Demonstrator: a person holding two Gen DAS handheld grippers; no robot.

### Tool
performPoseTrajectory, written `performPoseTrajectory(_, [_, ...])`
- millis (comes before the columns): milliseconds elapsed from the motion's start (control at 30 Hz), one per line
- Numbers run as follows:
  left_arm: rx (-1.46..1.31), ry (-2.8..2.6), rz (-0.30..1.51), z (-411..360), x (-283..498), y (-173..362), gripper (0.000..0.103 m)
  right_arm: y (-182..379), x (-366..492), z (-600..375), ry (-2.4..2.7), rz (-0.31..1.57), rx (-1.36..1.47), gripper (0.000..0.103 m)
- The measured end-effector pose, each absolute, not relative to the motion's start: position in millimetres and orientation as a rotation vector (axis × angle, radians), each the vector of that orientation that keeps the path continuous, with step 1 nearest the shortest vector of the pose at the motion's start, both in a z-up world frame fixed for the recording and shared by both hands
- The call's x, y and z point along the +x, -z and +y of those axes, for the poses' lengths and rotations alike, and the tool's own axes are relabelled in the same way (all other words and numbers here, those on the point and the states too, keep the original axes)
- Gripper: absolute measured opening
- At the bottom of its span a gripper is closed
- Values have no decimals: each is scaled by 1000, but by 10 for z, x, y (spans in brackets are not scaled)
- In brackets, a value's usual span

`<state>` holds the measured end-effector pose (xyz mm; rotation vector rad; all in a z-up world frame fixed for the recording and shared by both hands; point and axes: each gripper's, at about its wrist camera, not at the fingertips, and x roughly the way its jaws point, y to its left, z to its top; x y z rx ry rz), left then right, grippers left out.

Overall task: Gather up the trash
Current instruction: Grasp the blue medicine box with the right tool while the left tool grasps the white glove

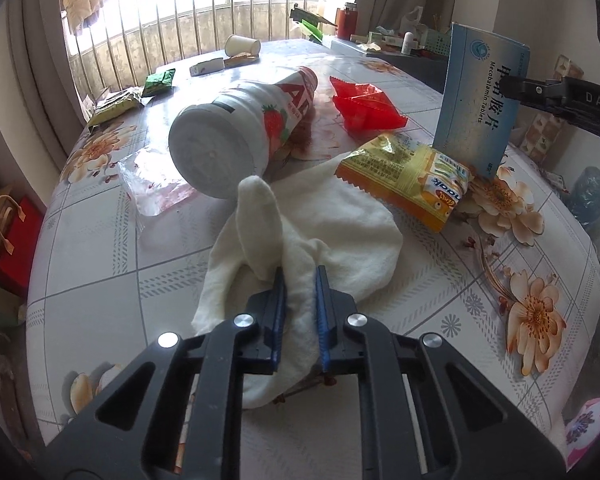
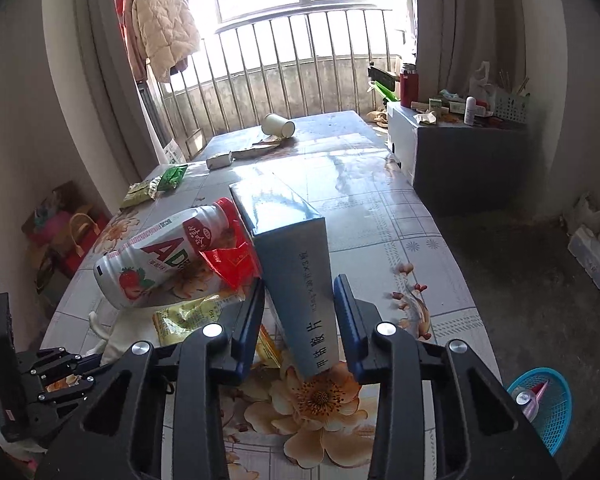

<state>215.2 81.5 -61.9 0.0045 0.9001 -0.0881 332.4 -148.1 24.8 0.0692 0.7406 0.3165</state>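
Note:
My left gripper (image 1: 300, 276) is shut on a white cloth (image 1: 340, 224) that lies on the floral table (image 1: 100, 264). My right gripper (image 2: 299, 286) is shut on a blue tablet box (image 2: 292, 248) and holds it tilted over the table; the box also shows in the left wrist view (image 1: 480, 96). A white strawberry drink bottle (image 1: 240, 128) lies on its side, also in the right wrist view (image 2: 156, 260). A red wrapper (image 1: 364, 104) and a yellow snack packet (image 1: 408, 176) lie beside it.
Green packets (image 1: 140, 92), a small carton (image 1: 206, 66) and a tipped paper cup (image 1: 242, 45) lie toward the far end. A clear plastic wrapper (image 1: 156, 184) lies left of the bottle. A blue basket (image 2: 548, 404) stands on the floor at right. A cluttered side cabinet (image 2: 460, 140) stands at far right.

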Motion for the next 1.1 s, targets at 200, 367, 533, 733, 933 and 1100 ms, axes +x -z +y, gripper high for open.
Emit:
performPoseTrajectory(200, [-62, 114, 941, 896, 1788, 602, 12, -294, 3030, -1801, -343, 779, 181, 35])
performPoseTrajectory(367, [-172, 168, 991, 1029, 1449, 601, 12, -219, 2783, -2146, -456, 875, 402, 35])
performPoseTrajectory(533, [-232, 199, 1019, 1111, 1188, 588, 13, 28, 2546, -2448, -534, 971, 647, 35])
performPoseTrajectory(733, [-243, 178, 1003, 1179, 1124, 545, 13, 251, 2273, -2611, -614, 994, 849, 35])
performPoseTrajectory(933, [-305, 175, 1001, 1186, 1203, 583, 13, 326, 2194, -2145, -748, 1084, 775, 35])
performPoseTrajectory(1100, [-325, 170, 999, 1172, 1218, 613, 13, 529, 2420, -1728, -730, 1157, 717, 34])
